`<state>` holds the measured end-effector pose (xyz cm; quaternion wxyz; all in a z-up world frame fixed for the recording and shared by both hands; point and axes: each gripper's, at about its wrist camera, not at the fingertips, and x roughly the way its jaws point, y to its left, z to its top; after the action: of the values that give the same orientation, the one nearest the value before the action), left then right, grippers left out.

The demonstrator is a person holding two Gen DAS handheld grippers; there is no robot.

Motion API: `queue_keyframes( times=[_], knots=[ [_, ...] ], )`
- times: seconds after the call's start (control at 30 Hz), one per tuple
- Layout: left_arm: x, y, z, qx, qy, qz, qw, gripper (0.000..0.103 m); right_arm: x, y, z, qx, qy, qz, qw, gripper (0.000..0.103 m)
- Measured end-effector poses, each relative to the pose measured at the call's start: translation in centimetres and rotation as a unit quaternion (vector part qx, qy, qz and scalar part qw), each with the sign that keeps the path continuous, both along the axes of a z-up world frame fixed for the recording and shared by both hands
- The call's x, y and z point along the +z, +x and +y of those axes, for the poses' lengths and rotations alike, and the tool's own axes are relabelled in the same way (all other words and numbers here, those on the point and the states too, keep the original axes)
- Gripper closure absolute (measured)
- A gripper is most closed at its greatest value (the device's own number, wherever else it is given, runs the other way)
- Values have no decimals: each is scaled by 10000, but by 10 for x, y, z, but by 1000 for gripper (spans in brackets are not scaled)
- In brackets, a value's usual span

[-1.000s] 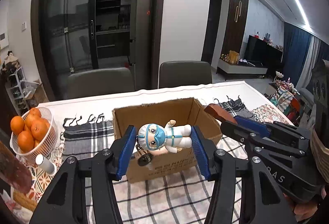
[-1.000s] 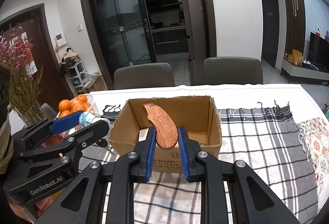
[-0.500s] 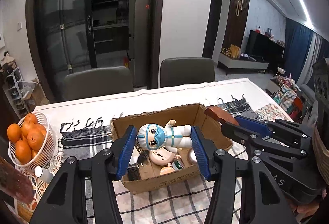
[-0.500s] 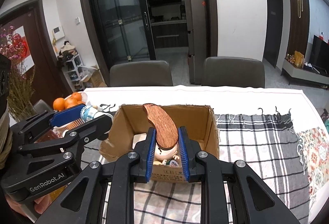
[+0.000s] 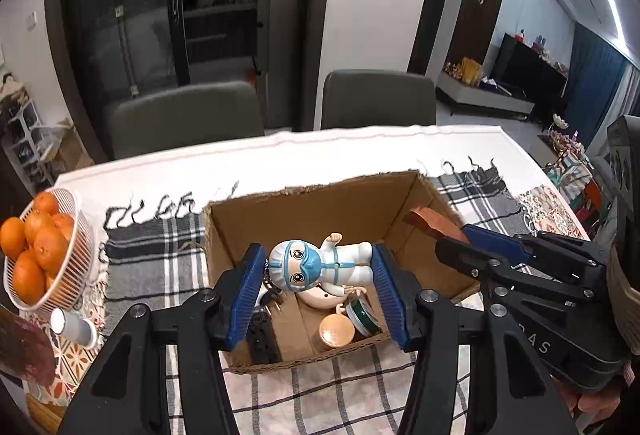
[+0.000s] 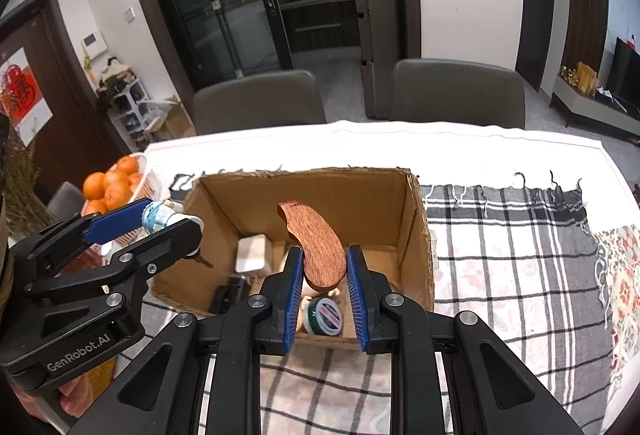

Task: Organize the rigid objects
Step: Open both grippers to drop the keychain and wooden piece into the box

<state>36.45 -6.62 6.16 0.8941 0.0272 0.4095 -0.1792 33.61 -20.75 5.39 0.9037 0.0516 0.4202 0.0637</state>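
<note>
Left wrist view: at frame centre the left gripper [image 5: 318, 267] is clamped on a toy figurine in a white suit and blue mask [image 5: 320, 265], held sideways above the open cardboard box [image 5: 312, 203]. A basket of oranges [image 5: 40, 251] sits at the left edge.

Right wrist view: at lower centre the right gripper [image 6: 322, 275] is closed narrowly on a curved brown wooden piece [image 6: 316, 243] over the same box, where a green round tin [image 6: 322, 319] lies below.
</note>
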Motion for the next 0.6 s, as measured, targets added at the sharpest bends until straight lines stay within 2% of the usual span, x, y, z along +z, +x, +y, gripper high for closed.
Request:
queue_keyframes(
  times=[0.37, 0.47, 0.6],
  knots=[
    [-34, 19, -9, 106, 280, 565, 9980, 49, -28, 17, -4, -65, -192, 470, 9987, 79],
    [-39, 20, -8, 157, 292, 615, 9976, 49, -32, 20, -6, -91, -222, 552, 9982, 78],
    [-40, 18, -9, 193, 317, 635, 9973, 44, -35, 20, -9, -130, -265, 602, 9977, 78]
  ],
)
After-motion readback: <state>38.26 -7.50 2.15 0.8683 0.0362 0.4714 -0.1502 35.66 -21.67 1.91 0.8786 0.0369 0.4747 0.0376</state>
